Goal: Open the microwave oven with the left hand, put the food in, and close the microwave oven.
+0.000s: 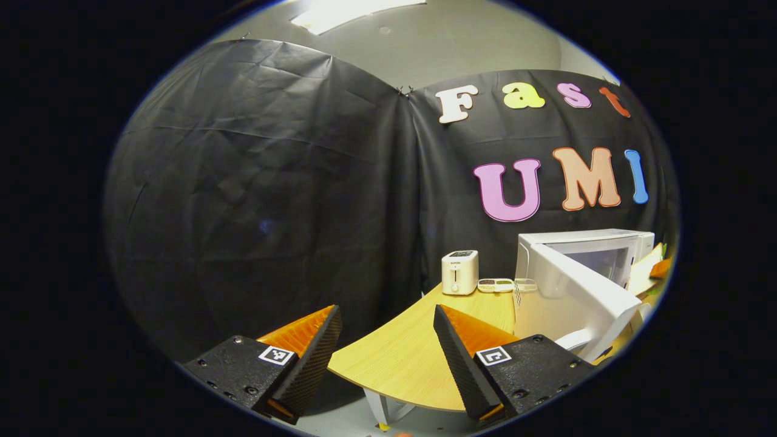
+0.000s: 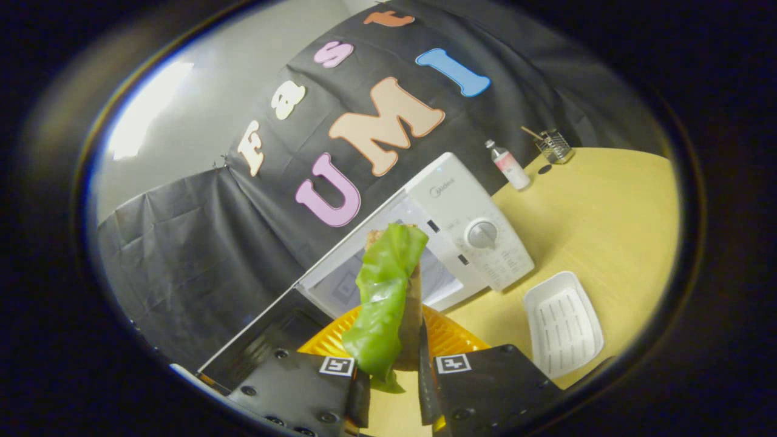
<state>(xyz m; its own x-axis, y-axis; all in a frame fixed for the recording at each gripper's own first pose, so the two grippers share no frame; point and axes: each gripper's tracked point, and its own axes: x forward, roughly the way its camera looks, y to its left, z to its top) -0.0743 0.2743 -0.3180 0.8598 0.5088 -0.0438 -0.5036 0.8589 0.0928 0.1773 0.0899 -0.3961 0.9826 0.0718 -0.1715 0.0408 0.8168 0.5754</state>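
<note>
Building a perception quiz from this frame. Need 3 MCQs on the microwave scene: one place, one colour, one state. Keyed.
1. Where is the toaster?
A. on the table's far edge by the cloth wall
B. inside the microwave
C. on the floor

2. What colour is the leaf on the food held by the right gripper?
A. red
B. green
C. white

3. The microwave door is:
A. shut
B. swung open
C. off its hinges, on the table

Key: 1 A, it stands beside a small divided dish near the wall. 2 B, the leaf is plainly green. 3 B, the door stands out from the microwave, cavity exposed.
</note>
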